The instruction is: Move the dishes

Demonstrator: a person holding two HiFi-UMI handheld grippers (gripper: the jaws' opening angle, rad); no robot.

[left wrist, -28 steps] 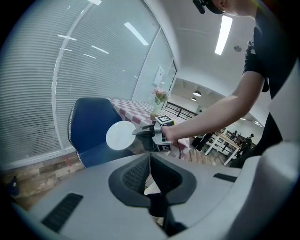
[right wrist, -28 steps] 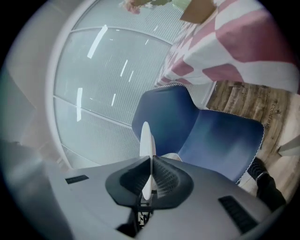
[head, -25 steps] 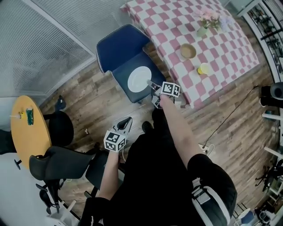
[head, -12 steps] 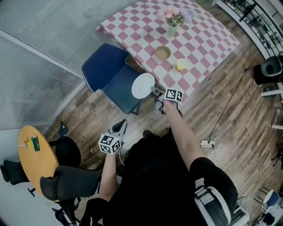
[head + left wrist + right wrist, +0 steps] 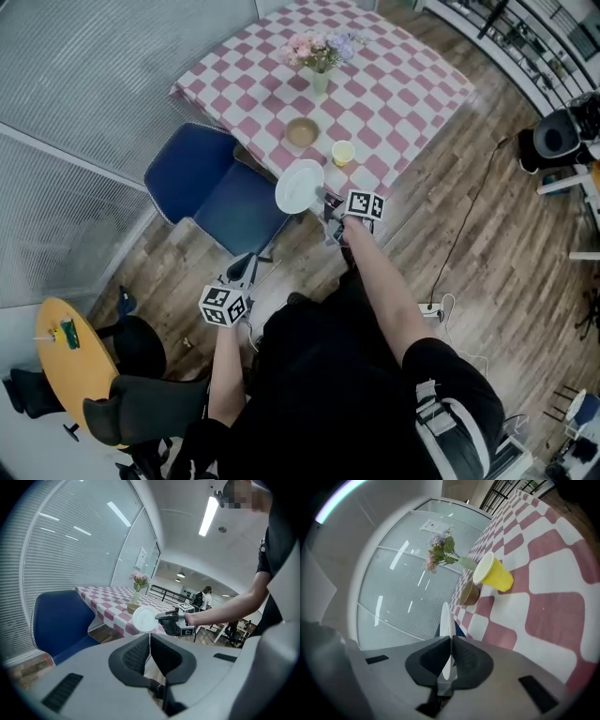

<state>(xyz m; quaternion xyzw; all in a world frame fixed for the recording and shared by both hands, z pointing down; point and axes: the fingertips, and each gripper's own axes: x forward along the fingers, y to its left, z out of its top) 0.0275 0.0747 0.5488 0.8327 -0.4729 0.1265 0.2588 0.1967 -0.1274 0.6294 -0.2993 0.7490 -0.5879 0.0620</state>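
— Carrying what, and from where?
— Desk (image 5: 394, 84), checked cloth: closer now. Blue chair (image 5: 211, 187): seat bare, left behind. White plate (image 5: 299, 186): off that seat, at desk edge, rim clamped in right gripper (image 5: 327, 198). Left gripper (image 5: 246, 269): closed, empty.
— Meaning?
— Transfer mostly done; set-down near bowl (image 5: 302, 132) and yellow cup (image 5: 343, 152) probably next.

Black short-sleeved top (image 5: 323, 375); grey left gripper (image 5: 150, 638), right gripper (image 5: 451, 643), black-and-white marker cubes (image 5: 223, 306)

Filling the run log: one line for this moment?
right tongs: shut on white plate, at table edge | left tongs: shut, empty
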